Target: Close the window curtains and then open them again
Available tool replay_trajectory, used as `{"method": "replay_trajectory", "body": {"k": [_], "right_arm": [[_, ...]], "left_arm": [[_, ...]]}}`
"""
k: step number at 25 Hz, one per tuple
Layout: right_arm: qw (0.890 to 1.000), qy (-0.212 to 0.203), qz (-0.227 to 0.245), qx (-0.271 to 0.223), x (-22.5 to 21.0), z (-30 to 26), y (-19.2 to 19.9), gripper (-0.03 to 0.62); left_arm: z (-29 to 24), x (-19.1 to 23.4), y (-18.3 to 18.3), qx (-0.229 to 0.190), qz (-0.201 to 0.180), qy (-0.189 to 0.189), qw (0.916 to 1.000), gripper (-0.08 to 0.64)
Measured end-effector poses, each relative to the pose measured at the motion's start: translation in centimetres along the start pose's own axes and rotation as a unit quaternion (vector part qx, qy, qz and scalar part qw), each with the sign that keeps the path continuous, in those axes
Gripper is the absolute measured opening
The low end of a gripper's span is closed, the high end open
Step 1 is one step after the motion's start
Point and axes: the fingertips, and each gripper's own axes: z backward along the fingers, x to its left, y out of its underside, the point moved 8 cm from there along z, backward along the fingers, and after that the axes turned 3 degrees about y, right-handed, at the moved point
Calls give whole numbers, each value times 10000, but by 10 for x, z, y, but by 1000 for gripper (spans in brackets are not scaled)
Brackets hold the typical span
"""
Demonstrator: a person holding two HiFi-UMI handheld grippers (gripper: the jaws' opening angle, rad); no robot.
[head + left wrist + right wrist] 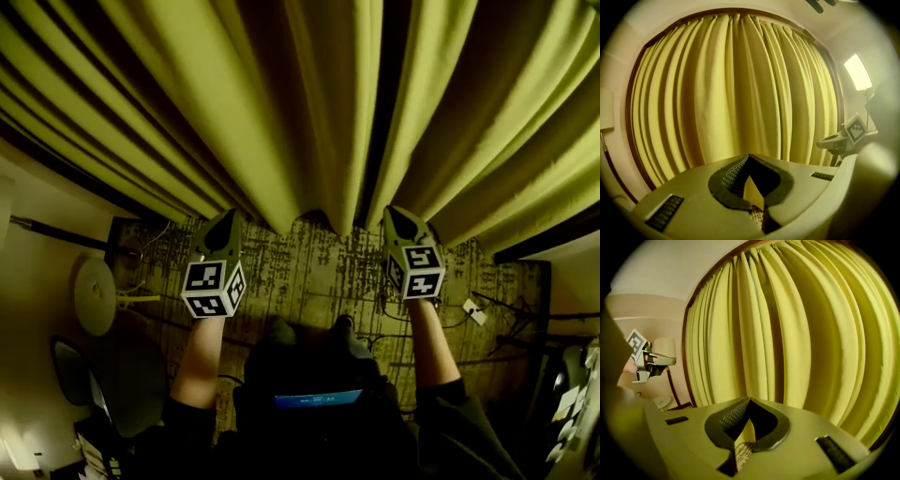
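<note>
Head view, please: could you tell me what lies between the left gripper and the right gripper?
Only bare patterned carpet lies between the left gripper and the right gripper, as the head view shows.

- A dark patterned rug (309,272) is covering the floor, spreading beneath and between the left tongs (223,220) and the right tongs (400,216).
- A pale round disc (94,296) is lying left of the left tongs.
- A small white plug (474,311) and dark cables (506,302) are lying right of the right tongs.
</note>
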Motion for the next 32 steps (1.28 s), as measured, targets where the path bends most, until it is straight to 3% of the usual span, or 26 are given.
{"method": "replay_trajectory", "body": {"k": [8, 22, 27, 32], "right_arm": [[9989, 200, -110, 410, 53, 4, 35, 12], [9935, 881, -485, 540, 189, -20, 46, 13], [9912, 1026, -467, 698, 212, -12, 53, 14], [9909, 1040, -278, 813, 200, 1, 53, 14]], "left_arm": [[5, 31, 25, 5, 129, 478, 9988, 0], [41, 176, 62, -64, 194, 928, 9955, 0], [45, 183, 75, -67, 212, 1176, 9928, 0], [52, 167, 84, -41, 450, 1102, 9929, 0]]}}
